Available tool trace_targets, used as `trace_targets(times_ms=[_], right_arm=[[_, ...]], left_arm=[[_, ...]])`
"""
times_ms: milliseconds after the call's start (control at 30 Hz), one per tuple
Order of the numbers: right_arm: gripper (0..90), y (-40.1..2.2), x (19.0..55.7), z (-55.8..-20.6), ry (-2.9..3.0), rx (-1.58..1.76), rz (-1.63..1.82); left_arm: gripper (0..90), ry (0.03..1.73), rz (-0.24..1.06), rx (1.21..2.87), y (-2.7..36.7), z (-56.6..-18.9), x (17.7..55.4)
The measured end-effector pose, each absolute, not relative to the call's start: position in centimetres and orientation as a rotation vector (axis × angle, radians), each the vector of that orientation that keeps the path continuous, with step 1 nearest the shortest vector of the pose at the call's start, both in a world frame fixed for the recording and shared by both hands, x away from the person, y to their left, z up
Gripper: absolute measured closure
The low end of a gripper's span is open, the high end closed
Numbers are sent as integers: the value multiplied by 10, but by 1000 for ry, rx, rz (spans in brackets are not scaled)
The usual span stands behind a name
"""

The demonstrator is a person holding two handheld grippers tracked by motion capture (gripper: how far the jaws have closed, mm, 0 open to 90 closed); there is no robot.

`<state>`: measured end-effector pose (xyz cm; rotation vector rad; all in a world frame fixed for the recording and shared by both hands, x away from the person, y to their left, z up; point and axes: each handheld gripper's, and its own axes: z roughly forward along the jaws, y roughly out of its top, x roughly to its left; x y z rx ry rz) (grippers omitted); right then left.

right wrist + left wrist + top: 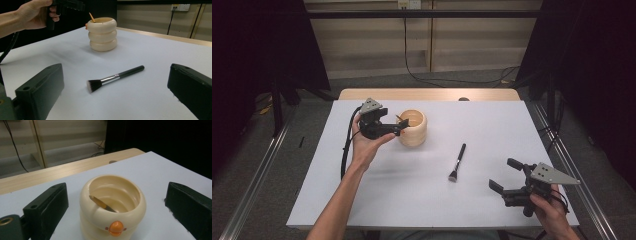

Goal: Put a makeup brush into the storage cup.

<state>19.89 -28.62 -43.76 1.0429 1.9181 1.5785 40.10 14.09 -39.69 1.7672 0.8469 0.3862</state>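
- One pencil already leans inside the cream holder on the tabletop; the left gripper hovers beside it, fingers wide, empty.
- Left, as I judge: the brush lies mid-tabletop, the right gripper near it, fingers spread, holding nothing.

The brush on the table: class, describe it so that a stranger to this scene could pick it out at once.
Start at the white table and find the cream ringed pot near its middle. The brush lies flat to the pot's right, nearer the person. It alone has a slim black handle, a silver collar and a flat tuft of bristles.
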Motion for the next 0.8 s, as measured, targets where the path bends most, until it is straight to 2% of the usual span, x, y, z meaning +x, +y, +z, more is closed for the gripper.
trace_targets(times_ms=[267,400,800], right_arm=[[2,-286,199,-438,1918,1047,1577],[1,-286,199,-438,1916,1047,1578],[1,-286,199,-438,1919,1048,1574]], left_arm=[[18,842,401,1765,144,-397,392],[18,842,465,1755,145,-396,383],[17,851,446,1717,156,-396,365]])
